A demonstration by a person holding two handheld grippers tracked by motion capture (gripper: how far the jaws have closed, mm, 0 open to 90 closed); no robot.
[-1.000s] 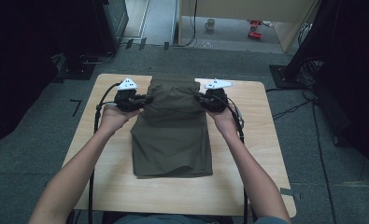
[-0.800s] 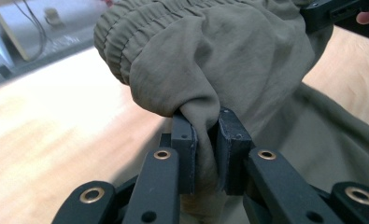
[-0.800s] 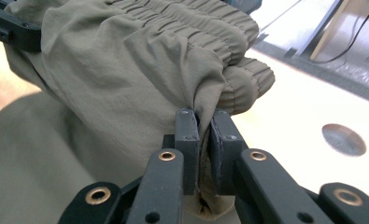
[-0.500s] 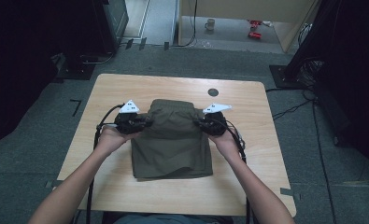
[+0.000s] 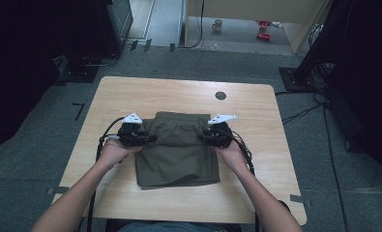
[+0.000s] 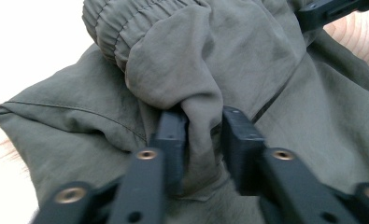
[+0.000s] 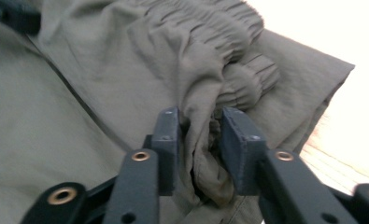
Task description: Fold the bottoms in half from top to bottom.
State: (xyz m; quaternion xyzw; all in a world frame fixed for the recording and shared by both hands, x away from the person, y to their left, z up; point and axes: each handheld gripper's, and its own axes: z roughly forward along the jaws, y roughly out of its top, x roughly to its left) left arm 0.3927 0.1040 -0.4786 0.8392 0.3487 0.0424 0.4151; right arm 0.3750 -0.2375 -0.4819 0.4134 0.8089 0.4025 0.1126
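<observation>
Trousers (image 5: 178,147) are lying folded on the table (image 5: 256,111), waistband end brought down over the legs since a second ago. Left gripper (image 6: 203,133) and right gripper (image 7: 198,137) have just been opening, cloth bunched between slackening jaws — they're letting the fold settle.

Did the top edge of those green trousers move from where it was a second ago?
Yes. The trousers' top edge has come toward the person, away from the table's round hole, folded over the lower half.
</observation>
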